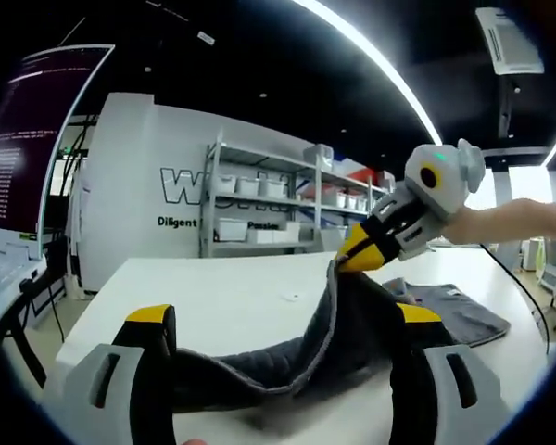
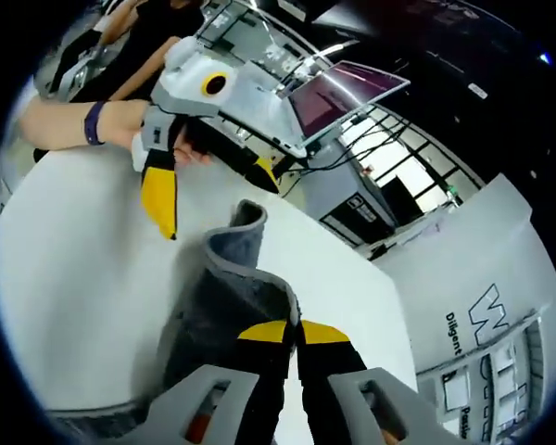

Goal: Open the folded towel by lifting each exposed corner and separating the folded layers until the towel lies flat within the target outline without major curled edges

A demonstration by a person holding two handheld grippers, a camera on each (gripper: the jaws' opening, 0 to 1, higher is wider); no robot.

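Left gripper view, right gripper (image 1: 357,255) raised, pinching towel (image 1: 352,324) edge

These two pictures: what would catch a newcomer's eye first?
A dark grey towel on a white table, one edge pinched and lifted by the right gripper. The left gripper hangs open above the table by the towel's far end. A lit screen stands beside the table.

Towel (image 1: 352,324) on table (image 1: 232,297), one edge raised between right gripper (image 1: 352,260) and left gripper (image 1: 287,362). Shelving (image 1: 259,204) behind table; monitor (image 1: 37,139) far left.
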